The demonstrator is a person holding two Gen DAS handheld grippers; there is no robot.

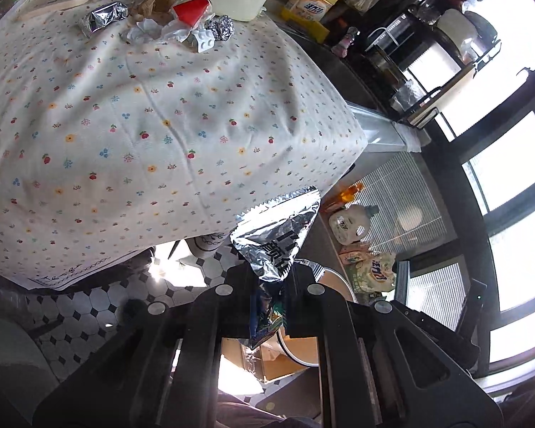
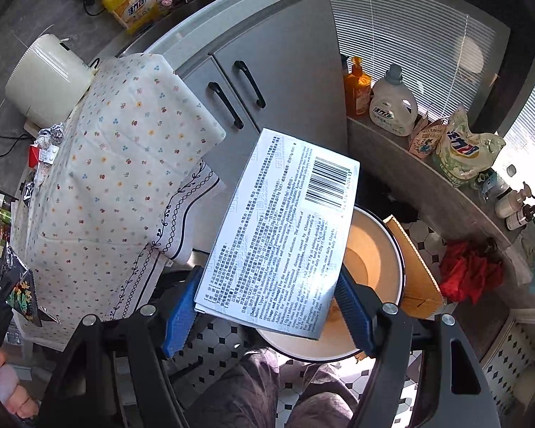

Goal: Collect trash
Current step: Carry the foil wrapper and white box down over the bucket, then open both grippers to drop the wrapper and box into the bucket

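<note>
One box (image 2: 281,228), one wrapper (image 1: 278,235), perhaps two foil balls (image 1: 221,27)

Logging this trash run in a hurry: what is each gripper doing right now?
Left gripper: shut on the foil snack wrapper.
Right gripper: jaws wide, clamped on the sides of the printed medicine box.

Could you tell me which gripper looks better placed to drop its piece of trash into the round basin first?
Probably the right. The right gripper holds the printed box directly over the basin. The left gripper, shut on a foil wrapper, sits nearer the table edge, the basin only partly beneath it.
</note>
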